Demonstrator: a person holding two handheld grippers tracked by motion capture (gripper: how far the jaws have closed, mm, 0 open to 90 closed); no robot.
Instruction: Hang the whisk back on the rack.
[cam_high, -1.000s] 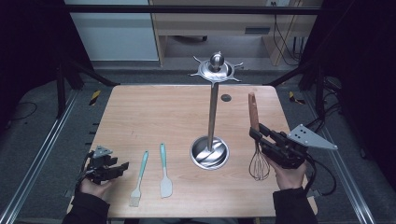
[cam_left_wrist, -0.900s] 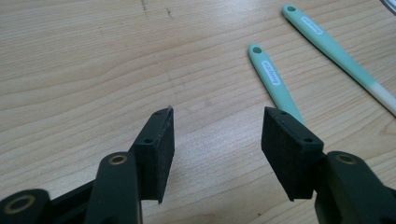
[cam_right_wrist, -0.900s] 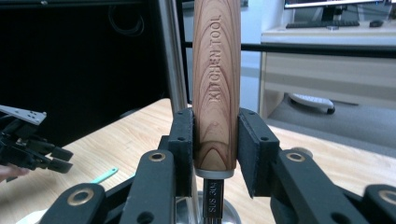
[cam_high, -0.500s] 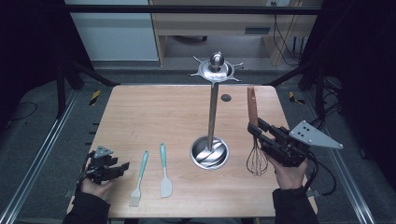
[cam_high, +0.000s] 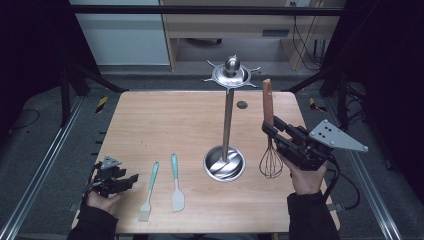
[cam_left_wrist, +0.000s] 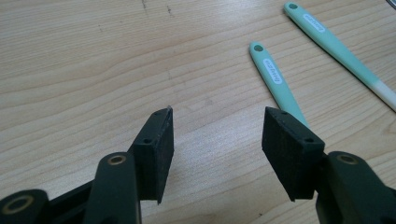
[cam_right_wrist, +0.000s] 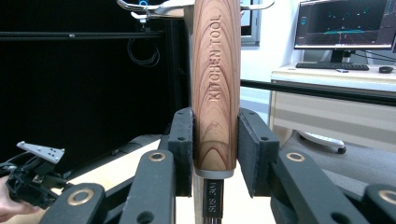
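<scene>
right gripper view, whisk (cam_right_wrist: 216, 88) handle upright, clamped between fingers (cam_right_wrist: 254, 147)

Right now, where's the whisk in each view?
High view: whisk upright at right, right of the stand, gripped by the right gripper.
Left gripper view: not in it.
Right gripper view: wooden handle centre, between the jaws.
Shared landmark: the stand's hook ring, top centre in the high view and right gripper view.

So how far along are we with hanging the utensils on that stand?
Nothing hangs on the stand yet. In hand: the right tongs are shut on the whisk, held upright beside it. Left: the brush and spatula lie on the table; the left tongs are open and hold nothing.
</scene>
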